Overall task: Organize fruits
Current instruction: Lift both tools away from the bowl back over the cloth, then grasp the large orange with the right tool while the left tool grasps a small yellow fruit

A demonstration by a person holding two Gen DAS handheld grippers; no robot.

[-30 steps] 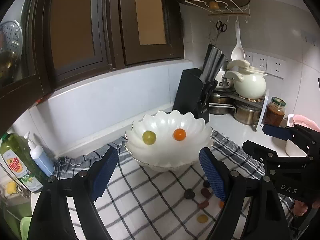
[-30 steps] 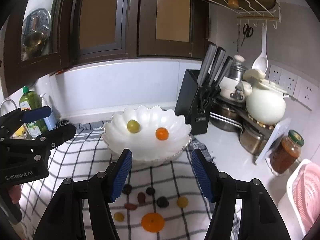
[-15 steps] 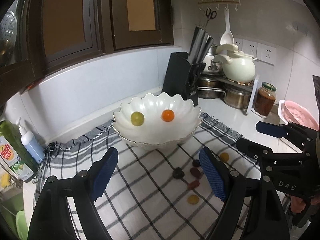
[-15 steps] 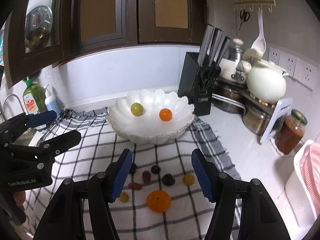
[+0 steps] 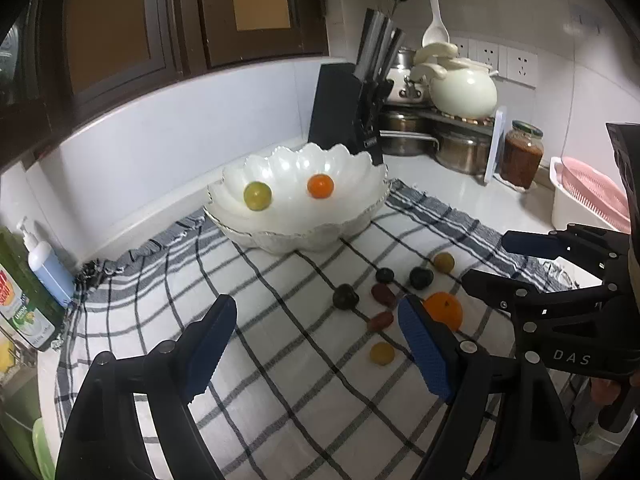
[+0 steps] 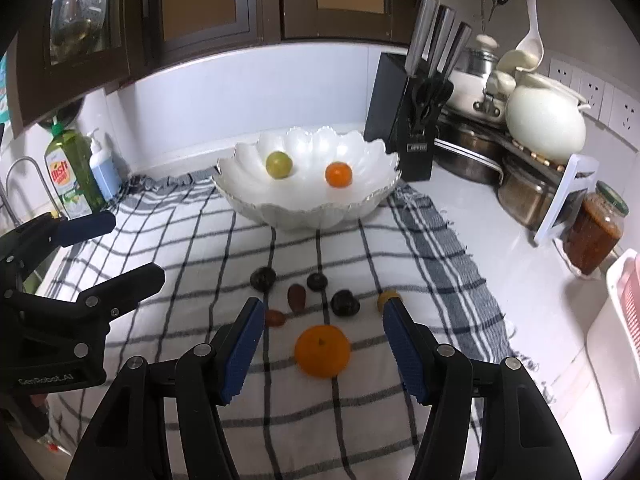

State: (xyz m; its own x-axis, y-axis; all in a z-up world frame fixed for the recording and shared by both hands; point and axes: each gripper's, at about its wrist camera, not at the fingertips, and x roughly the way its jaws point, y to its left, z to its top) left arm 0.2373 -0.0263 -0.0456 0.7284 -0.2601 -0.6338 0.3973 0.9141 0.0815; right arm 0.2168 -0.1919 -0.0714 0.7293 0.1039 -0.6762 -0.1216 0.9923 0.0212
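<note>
Checked cloth [image 6: 420, 248]: spread over the counter beneath both grippers, its dark-striped border running away from the right gripper on its right side.

White scalloped bowl [image 6: 308, 204]: upright on the cloth's far end, straight ahead of both grippers and well apart from them. It holds a green fruit [image 6: 279, 164] on the left and a small orange fruit [image 6: 338, 174] on the right, apart from each other.

Large orange [image 6: 322, 351]: on the cloth just ahead of the right gripper [image 6: 322, 350], lying between its blue pads, neither pad touching it; stem end faces upward. In the left wrist view it sits just beyond the left gripper's right pad.

Small fruits: a loose cluster just beyond the orange. Three dark round ones [image 6: 345, 303], two reddish oval ones [image 6: 296, 297] whose long axes cannot be told with confidence, and two yellow ones [image 5: 381, 353].

Left gripper [image 5: 316, 354]: jaws apart, empty, over bare cloth.

Right gripper: jaws apart, clamped on nothing.
</note>
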